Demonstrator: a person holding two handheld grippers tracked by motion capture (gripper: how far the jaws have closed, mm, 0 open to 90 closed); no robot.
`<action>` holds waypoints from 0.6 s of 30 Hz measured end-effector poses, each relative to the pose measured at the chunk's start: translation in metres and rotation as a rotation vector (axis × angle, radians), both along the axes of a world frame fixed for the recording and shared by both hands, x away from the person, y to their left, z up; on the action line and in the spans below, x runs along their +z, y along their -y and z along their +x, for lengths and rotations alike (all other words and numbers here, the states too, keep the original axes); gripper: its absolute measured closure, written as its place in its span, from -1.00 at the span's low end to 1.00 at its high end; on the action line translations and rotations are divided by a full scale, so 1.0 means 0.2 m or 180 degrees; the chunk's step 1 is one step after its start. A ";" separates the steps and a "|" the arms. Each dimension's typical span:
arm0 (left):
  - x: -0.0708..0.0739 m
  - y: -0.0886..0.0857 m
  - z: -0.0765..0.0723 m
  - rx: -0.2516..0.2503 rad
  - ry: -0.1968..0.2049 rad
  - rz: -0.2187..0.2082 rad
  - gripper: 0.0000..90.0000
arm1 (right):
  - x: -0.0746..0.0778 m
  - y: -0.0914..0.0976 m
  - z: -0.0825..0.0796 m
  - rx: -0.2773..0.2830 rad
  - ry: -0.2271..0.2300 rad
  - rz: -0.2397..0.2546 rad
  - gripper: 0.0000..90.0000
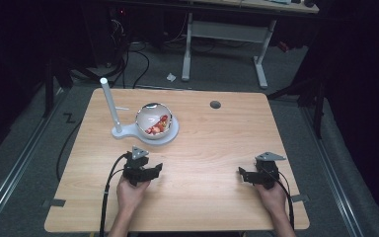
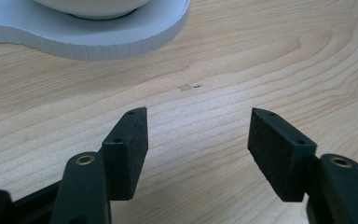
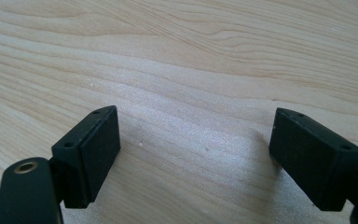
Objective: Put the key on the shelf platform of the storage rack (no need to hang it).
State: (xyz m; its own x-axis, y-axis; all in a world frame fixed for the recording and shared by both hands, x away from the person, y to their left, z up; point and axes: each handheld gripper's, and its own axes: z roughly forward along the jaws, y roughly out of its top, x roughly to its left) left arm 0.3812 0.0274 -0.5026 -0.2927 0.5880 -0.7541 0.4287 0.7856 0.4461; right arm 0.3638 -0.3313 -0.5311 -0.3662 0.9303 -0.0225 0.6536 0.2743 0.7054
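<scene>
Overhead front-facing view, two close tabletop views

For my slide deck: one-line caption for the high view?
Two hand-held grippers, left and right, rest open on the table near a bowl.

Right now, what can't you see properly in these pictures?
- The red bits in the bowl: too small in the high view to tell what they are.
- The bowl's inside in the left gripper view: cut off by the top edge; just its underside sits on the white base.
- The dark round spot on the table: too small to tell whether it is a hole or a cap.
- The person's arms: cut off by the bottom edge of the high view.
</scene>
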 end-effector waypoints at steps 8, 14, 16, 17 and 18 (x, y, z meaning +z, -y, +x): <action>-0.06 0.04 0.01 0.0118 0.0056 0.0094 -0.15 | 0.00 0.00 0.00 0.0000 0.0000 0.0000 -0.64; -0.13 0.05 0.00 0.0165 0.0125 0.0228 -0.18 | 0.00 0.00 0.00 -0.0001 0.0000 0.0001 -0.64; -0.14 0.06 -0.01 0.0157 0.0207 0.0272 -0.18 | 0.00 0.00 0.00 -0.0001 -0.0001 0.0002 -0.64; -0.14 0.06 -0.01 0.0157 0.0207 0.0272 -0.19 | 0.00 0.00 0.00 -0.0001 0.0000 0.0000 -0.64; -0.15 0.06 -0.02 0.0170 0.0212 0.0297 -0.19 | 0.00 0.00 0.00 -0.0001 0.0000 0.0000 -0.64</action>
